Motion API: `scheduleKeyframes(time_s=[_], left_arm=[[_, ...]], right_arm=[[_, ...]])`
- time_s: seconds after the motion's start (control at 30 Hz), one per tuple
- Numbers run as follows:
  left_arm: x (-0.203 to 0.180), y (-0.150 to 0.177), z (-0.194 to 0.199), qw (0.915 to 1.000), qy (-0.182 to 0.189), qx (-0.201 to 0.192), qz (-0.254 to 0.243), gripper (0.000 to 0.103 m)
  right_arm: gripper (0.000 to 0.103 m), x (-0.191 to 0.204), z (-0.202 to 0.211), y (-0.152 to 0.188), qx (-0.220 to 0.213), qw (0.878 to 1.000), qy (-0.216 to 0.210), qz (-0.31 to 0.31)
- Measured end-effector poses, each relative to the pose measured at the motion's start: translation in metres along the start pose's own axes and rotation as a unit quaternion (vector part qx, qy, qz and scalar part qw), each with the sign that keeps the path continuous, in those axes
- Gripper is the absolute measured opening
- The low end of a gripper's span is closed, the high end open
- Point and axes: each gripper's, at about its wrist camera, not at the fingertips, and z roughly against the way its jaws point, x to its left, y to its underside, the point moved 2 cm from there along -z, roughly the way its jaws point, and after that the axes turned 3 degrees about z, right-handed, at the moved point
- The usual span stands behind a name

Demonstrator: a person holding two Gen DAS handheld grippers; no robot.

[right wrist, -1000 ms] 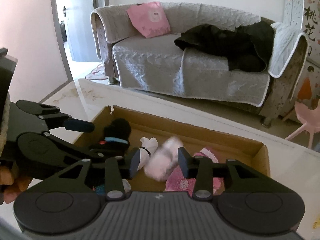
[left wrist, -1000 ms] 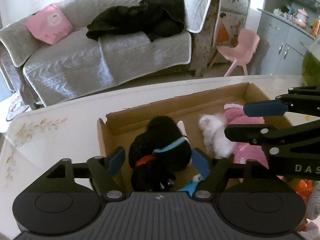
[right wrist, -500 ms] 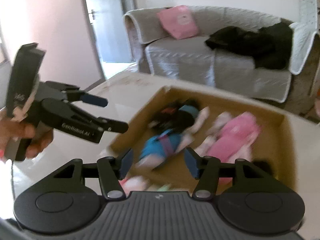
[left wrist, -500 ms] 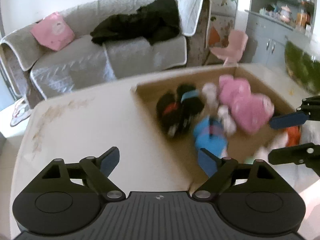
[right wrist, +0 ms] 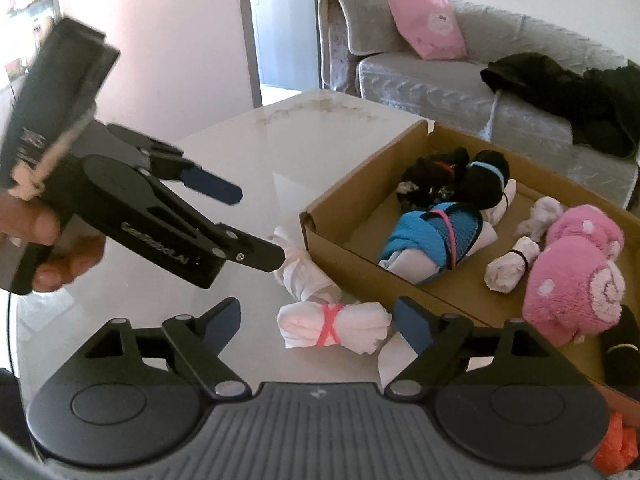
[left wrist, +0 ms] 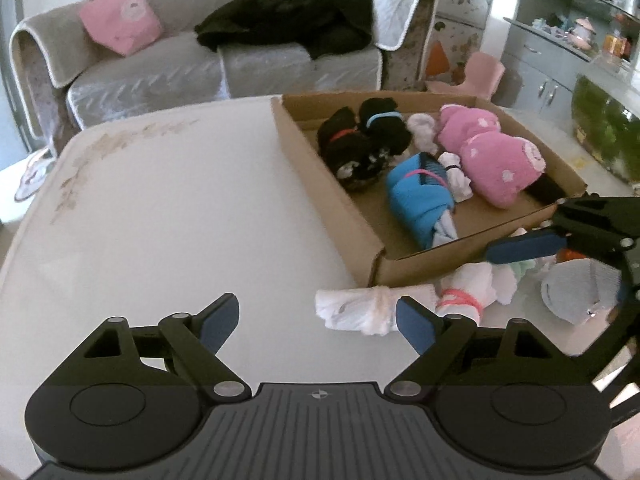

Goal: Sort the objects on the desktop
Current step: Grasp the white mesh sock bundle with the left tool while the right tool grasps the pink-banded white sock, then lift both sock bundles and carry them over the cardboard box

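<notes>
A cardboard box [left wrist: 348, 216] [right wrist: 340, 208] on the white table holds rolled socks: black rolls [left wrist: 352, 148], a blue roll [left wrist: 416, 200] [right wrist: 432, 236], small white rolls [right wrist: 508, 264] and a big pink roll [left wrist: 492, 156] [right wrist: 572, 280]. In front of the box lie a white roll with a pale band [left wrist: 360, 308] [right wrist: 300, 268] and a white roll with a pink band [right wrist: 332, 328] [left wrist: 464, 292]. My left gripper [left wrist: 318, 320] is open and empty, just left of the pale-band roll. My right gripper [right wrist: 318, 322] is open, with the pink-band roll between its fingers.
More loose cloth items lie right of the box: a grey-blue piece [left wrist: 580, 288] and something orange [right wrist: 616, 444]. A grey sofa [left wrist: 200, 60] with a pink cushion stands beyond the table. A fish tank [left wrist: 604, 128] and cabinets stand at the right.
Both grippers have pulled back out of the box toward the table's near side. They now hover over the loose white sock rolls in front of the box.
</notes>
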Motion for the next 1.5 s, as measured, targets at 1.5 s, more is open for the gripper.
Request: scheduleKeyframes(time_s=[1.5], left_arm=[[-0.029, 0.017, 0.040, 0.9997, 0.005, 0.023, -0.008, 0.079]], right_arm=[[0.065, 0.016, 0.055, 0.022, -0.021, 0.999, -0.008, -0.038]])
